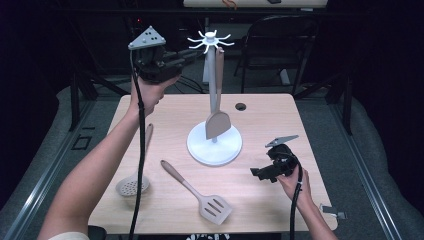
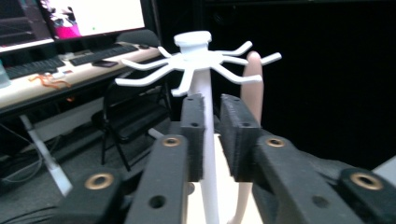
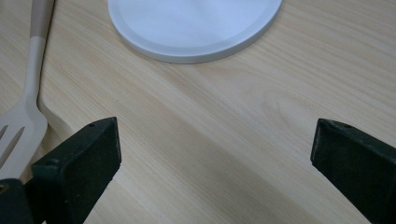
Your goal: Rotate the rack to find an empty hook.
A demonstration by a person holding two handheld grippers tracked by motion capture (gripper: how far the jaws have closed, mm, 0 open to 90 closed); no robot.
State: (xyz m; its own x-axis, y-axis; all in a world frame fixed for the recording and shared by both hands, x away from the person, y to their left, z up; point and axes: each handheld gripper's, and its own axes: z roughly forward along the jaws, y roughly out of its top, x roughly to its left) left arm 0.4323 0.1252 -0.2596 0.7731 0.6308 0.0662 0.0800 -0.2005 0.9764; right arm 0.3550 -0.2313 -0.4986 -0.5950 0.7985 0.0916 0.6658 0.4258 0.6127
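Observation:
A white utensil stand (image 1: 214,145) with a crown of hooks (image 2: 191,60) rises from the table's middle. A beige spatula (image 1: 218,122) hangs from one hook, its handle (image 2: 254,79) just behind my left jaws. My left gripper (image 1: 192,52) is held high beside the hook crown, its jaws (image 2: 212,105) nearly together with nothing between them. A slotted turner (image 1: 200,192) and a skimmer (image 1: 134,182) lie flat on the table. My right gripper (image 1: 256,173) rests low at the right, open over bare wood (image 3: 215,140), pointing toward the stand's base (image 3: 196,28) and the turner (image 3: 18,121).
The wooden table (image 1: 270,120) has a small cable hole (image 1: 240,106) behind the stand. A black folding chair (image 1: 280,45) stands beyond the far edge, and a desk with keyboards and a monitor (image 2: 70,56) lies further back.

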